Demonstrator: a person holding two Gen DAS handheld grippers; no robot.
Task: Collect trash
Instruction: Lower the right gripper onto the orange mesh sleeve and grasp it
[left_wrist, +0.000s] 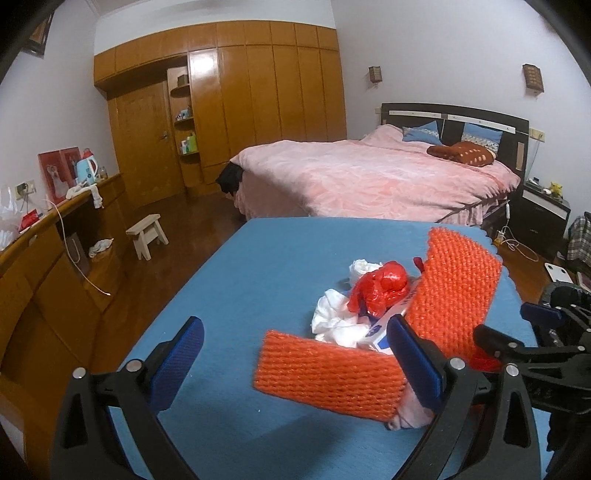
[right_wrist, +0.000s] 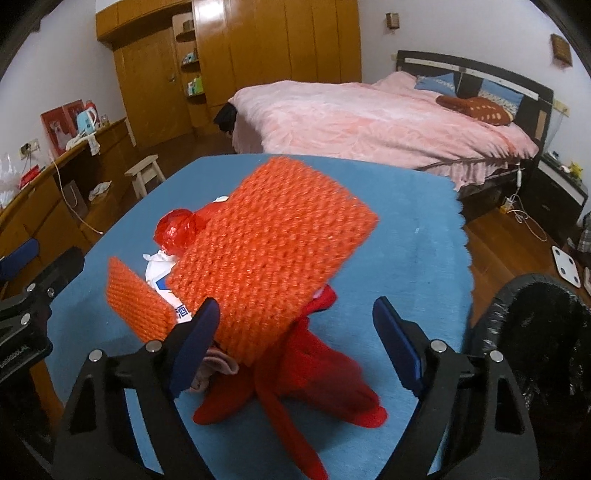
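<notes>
Bedroom furniture fills the background: a wooden wardrobe (left_wrist: 229, 99) along the far wall and a bed (left_wrist: 369, 177) under a pink cover. Nearer stands a table with a blue cloth (right_wrist: 413, 236), and the trash lies heaped on it. At the table's right edge, low in the right wrist view, sits a black bin (right_wrist: 543, 354) lined with a dark bag; what is inside it cannot be made out.

Two pieces of orange foam netting (right_wrist: 273, 254) are the biggest items in the heap, one propped up tilted, the other lying lower to its left. A red cloth (right_wrist: 314, 384) sprawls beneath the tilted piece. Behind them sit a crumpled red plastic bag (left_wrist: 380, 288), white tissue (left_wrist: 332, 321) and a white wrapper with blue print (left_wrist: 380, 332).

The left gripper (left_wrist: 295, 365) points down at the heap with its jaws spread, the lower netting piece between them, untouched as far as can be seen. The right gripper (right_wrist: 295, 343) also tilts down, jaws wide around the tilted netting and red cloth, not pinching either.
</notes>
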